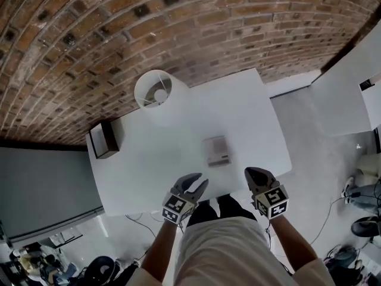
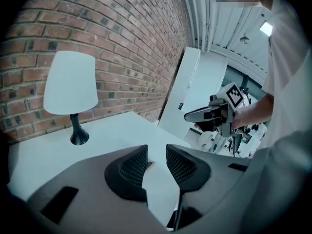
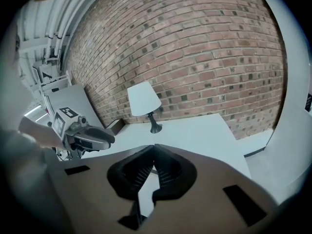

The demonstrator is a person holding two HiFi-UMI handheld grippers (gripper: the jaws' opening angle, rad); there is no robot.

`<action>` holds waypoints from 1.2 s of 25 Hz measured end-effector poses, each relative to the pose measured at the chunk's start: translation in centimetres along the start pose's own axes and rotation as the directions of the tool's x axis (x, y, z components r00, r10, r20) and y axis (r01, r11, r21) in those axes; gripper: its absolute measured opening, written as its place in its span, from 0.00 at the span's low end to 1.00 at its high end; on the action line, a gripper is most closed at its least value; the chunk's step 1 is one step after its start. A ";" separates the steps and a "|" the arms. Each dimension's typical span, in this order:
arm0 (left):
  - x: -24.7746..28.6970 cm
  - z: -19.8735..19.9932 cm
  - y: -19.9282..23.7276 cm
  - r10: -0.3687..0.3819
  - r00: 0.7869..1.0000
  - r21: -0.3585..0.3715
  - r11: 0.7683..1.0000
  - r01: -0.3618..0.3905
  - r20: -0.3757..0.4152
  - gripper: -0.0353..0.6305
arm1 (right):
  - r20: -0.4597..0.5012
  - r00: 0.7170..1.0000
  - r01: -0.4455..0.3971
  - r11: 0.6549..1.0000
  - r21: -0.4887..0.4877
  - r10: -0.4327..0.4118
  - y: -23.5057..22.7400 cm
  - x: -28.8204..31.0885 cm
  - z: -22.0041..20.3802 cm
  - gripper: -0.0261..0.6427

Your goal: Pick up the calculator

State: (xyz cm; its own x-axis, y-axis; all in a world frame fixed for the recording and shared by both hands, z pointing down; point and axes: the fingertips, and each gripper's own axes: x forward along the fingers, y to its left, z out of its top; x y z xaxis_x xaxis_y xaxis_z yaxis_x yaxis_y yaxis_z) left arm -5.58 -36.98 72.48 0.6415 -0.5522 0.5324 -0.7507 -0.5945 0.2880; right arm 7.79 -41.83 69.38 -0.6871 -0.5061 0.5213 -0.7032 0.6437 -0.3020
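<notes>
The calculator [image 1: 216, 150], small and grey, lies flat on the white table [image 1: 250, 100], right of its middle and towards the near edge. Both grippers hover at that near edge, short of the calculator. My left gripper [image 1: 197, 185] is to its near left, jaws open with a narrow gap and nothing held; in the left gripper view only table shows between the left gripper's [image 2: 156, 162] pads. My right gripper [image 1: 257, 174] is to the calculator's near right. In the right gripper view the right gripper's [image 3: 153, 154] tips meet, shut and empty.
A white-shaded lamp [image 1: 153, 89] stands at the back of the table by the brick wall. A dark open box [image 1: 106, 139] sits at the table's left end. A second white table [image 1: 342, 97] stands to the right, with cables and gear on the floor around.
</notes>
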 end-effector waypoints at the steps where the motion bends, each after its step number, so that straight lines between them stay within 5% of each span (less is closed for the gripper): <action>1: 0.6 -0.4 0.1 0.001 1.000 0.009 1.000 -0.001 -0.018 0.26 | -0.017 1.000 -0.005 1.000 0.013 0.005 -0.3 0.3 -0.5 0.06; 17: 9.2 -7.4 2.7 -0.004 0.958 0.236 0.969 0.074 -0.286 0.32 | -0.060 0.998 0.035 0.994 0.101 -0.029 -2.9 4.2 -4.6 0.06; 30: 14.3 -12.8 4.3 0.059 0.924 0.575 0.797 0.184 -0.379 0.38 | -0.119 0.992 0.069 0.985 0.156 -0.051 -3.3 6.4 -8.1 0.06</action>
State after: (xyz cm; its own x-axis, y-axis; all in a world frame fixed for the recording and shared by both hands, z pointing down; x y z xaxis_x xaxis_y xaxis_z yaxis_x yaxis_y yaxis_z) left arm -1.62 -39.92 91.54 0.4884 -0.3241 0.8102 -0.3896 -0.9118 -0.1299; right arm 7.20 -42.47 80.17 -0.6237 -0.4661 0.6275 -0.7690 0.5099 -0.3856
